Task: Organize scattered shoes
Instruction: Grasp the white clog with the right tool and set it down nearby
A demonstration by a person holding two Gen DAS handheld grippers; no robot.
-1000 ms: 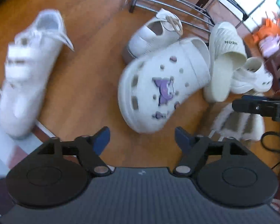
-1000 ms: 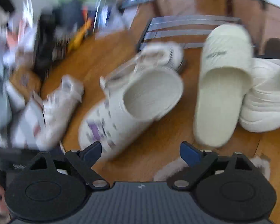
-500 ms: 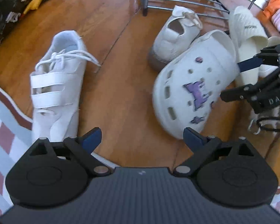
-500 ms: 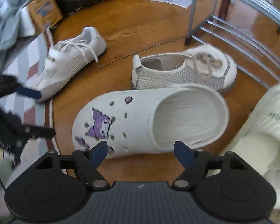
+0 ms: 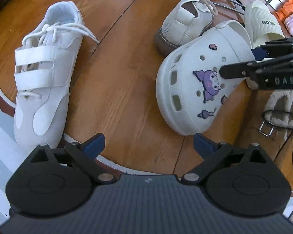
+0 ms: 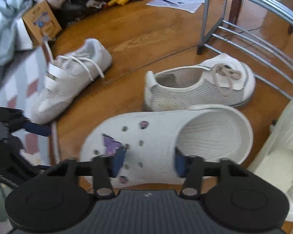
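Right gripper (image 6: 149,160) sits low in the centre of its own view, its blue-padded fingers part-way apart and straddling the upper of the white foam clog with a purple cartoon charm (image 6: 166,146). One pad rests by the charm and the other by the mouth of the clog; whether they already pinch the foam I cannot tell. In the left view that same gripper (image 5: 236,63) reaches in from the right edge over the clog (image 5: 197,81).

Left gripper (image 5: 148,143) hangs spread wide and empty at the bottom centre of its view, over bare wooden floor (image 5: 127,89), between the clog and the white strapped sneaker with loose laces (image 5: 43,74) at the left.

Risks, as I judge them: the clog's upper is smooth, rounded and soft, so a grip across the dome may squash it and slide off, or snag the charm. The beige mesh lace-up shoe (image 6: 199,83) lies just beside the clog's far rim, and the cream ribbed slide (image 6: 279,152) crowds the right edge, so a tilted lift could drag or knock either. Just behind stands the metal wire shoe rack (image 6: 244,39), whose bars could catch the clog on the way in.
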